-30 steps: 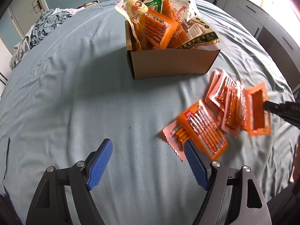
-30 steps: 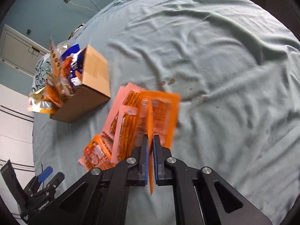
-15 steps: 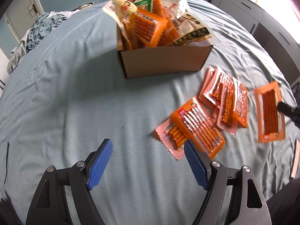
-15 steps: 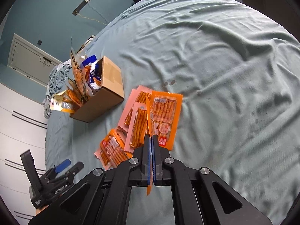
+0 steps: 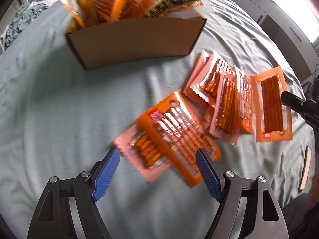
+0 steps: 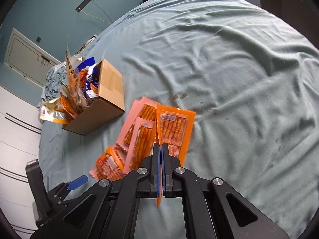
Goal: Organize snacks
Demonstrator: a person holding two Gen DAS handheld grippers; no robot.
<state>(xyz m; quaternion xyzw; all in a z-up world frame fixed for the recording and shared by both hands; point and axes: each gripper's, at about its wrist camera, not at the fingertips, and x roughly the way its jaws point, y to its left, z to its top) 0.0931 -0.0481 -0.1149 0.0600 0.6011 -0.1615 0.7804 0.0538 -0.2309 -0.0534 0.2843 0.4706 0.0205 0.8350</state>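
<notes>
A cardboard box (image 5: pixel 137 39) stuffed with snack bags stands on the grey-blue bedsheet; it also shows in the right wrist view (image 6: pixel 107 99). Several orange and pink snack packets lie in front of it. My left gripper (image 5: pixel 157 171) is open, low over an orange packet (image 5: pixel 179 133) that lies on a pink packet (image 5: pixel 139 149). My right gripper (image 6: pixel 160 149) is shut on an orange snack packet (image 6: pixel 158 131), held edge-on and lifted; that packet appears in the left wrist view (image 5: pixel 272 103) at the right.
A pile of pink and orange packets (image 5: pixel 223 95) lies between the two grippers. Crumpled clothes (image 5: pixel 18 23) sit at the far left of the bed. Grey cabinets (image 5: pixel 279 20) stand beyond the bed's right side. A flat orange object (image 5: pixel 306 167) lies at the right edge.
My left gripper has moved forward and down toward the near orange packet and the box. My right gripper has lifted its orange packet off the pile, still shut on it.
</notes>
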